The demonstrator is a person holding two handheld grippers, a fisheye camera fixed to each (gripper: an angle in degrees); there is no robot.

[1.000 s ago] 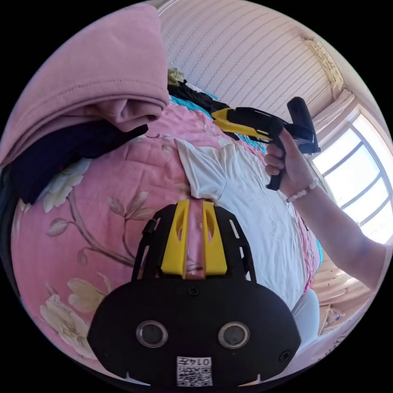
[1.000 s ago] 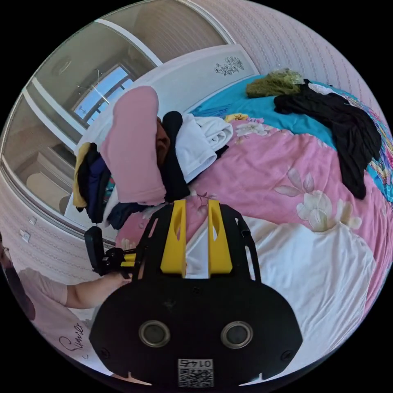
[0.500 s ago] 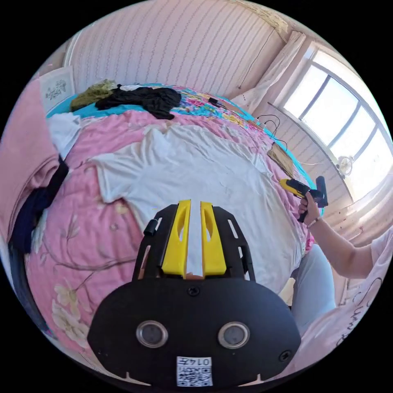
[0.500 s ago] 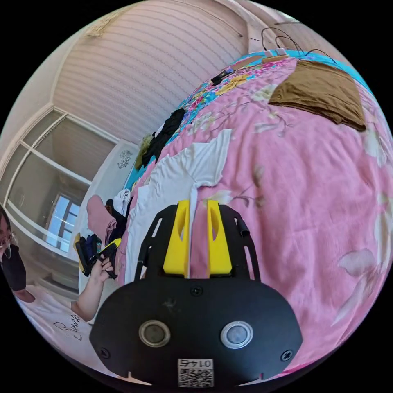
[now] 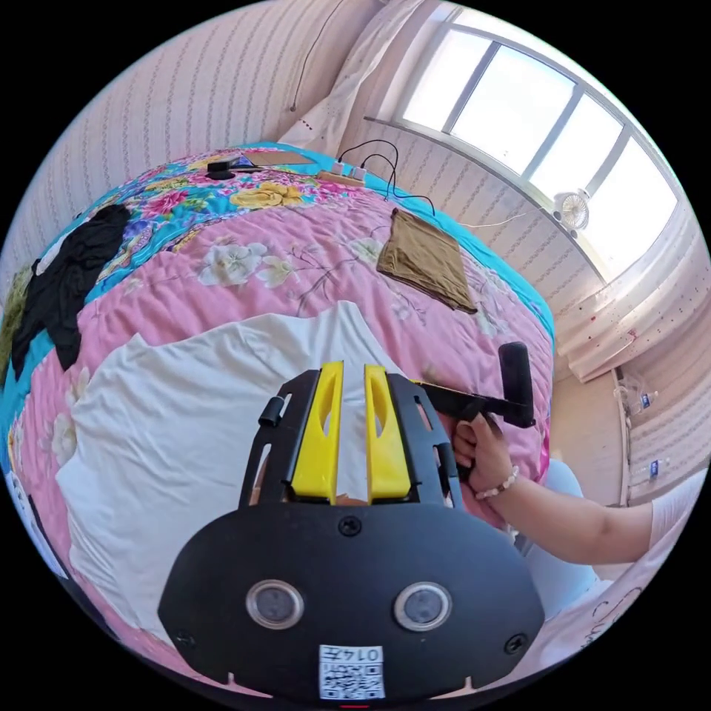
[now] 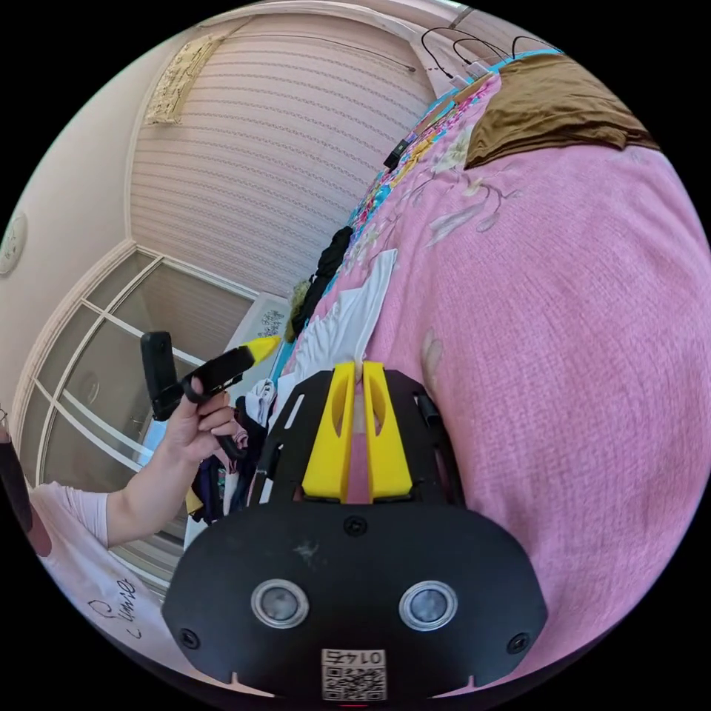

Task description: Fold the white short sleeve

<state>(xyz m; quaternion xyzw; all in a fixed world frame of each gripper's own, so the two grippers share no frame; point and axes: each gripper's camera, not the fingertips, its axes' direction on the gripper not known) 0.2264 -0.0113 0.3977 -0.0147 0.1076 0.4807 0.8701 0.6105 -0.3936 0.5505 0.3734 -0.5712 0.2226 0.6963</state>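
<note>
Between the nearly shut, empty jaws of the right gripper (image 6: 361,369), the white short sleeve shirt (image 6: 348,326) runs off toward 11 o'clock across the pink quilt (image 6: 563,311); the left gripper (image 5: 352,369), slightly parted and empty, hovers over its body.

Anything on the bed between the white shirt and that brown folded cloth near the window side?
In the left gripper view, bare pink floral quilt separates the white shirt from the brown cloth; nothing else lies on that stretch.

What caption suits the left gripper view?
Yellow tongs poised above a white cotton short-sleeve shirt on a pink floral quilt.
</note>
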